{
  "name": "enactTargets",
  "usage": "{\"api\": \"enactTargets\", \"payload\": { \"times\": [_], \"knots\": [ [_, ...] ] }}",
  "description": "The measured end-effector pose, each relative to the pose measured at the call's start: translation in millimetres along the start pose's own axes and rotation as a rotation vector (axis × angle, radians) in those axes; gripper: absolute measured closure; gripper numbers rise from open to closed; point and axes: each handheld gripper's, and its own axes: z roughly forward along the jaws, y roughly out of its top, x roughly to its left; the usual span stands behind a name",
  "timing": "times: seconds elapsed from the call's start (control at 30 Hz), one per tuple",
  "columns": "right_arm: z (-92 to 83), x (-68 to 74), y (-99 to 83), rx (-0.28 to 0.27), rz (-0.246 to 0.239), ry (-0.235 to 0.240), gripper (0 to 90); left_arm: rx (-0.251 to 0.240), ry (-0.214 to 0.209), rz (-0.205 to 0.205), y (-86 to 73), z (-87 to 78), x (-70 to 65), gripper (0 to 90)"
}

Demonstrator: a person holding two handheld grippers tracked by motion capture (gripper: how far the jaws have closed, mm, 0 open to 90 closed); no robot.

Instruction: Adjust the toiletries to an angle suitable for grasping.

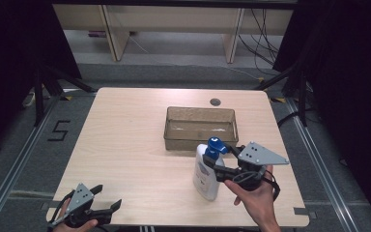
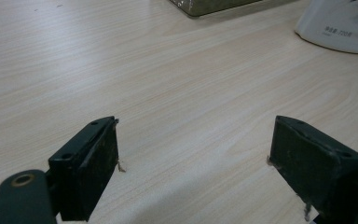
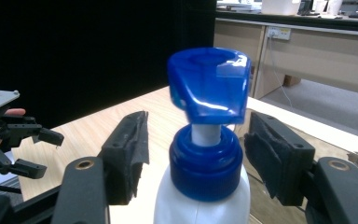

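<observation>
Left gripper (image 1: 107, 207) idle at near table edge, jaws apart, empty. Right gripper (image 3: 193, 151) straddles the pump bottle's (image 1: 206, 175) blue collar, jaws apart, not yet touching. Bottle stands upright just before the clear bin (image 1: 200, 141). Risk: off-centre closing could tip the tall bottle.

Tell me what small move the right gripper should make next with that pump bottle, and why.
Probably close the right gripper on the blue collar of the pump bottle. Its jaws stand open on either side of the collar with a gap at each side, so nothing is gripped yet. The bottle stands upright on the table, just in front of the clear bin.
</observation>
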Motion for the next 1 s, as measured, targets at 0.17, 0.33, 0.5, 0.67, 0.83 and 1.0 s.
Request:
{"api": "enactTargets", "payload": {
  "times": [0.17, 0.33, 0.5, 0.67, 0.83, 1.0],
  "knots": [
    [3.8, -1.5, 0.5, 0.004, -0.008, -0.002, 44.7, 0.001, -0.002, 0.0, -0.2, 0.4, -0.1, 14.9],
    [6.1, -1.6, 1.0, 0.005, 0.007, 0.005, 50.7, 0.0, -0.002, -0.001, 0.0, 0.0, -0.2, 14.9],
    [7.4, -5.4, 2.4, -0.028, -0.015, 0.003, 55.9, 0.0, -0.004, 0.0, 0.1, 0.1, -0.1, 14.9],
    [7.7, -5.1, 3.4, -0.026, 0.0, 0.013, 59.8, -0.003, -0.003, -0.005, 0.2, 0.4, 0.0, 14.9],
    [8.1, -4.9, 3.4, -0.033, -0.007, 0.007, 60.2, -0.001, -0.004, -0.007, 0.5, 0.0, -0.1, 14.9],
    [8.0, -4.3, 2.7, -0.037, 0.028, 0.03, 60.9, -0.005, -0.002, -0.016, 0.4, 0.0, -0.3, 14.9]
  ]
}}
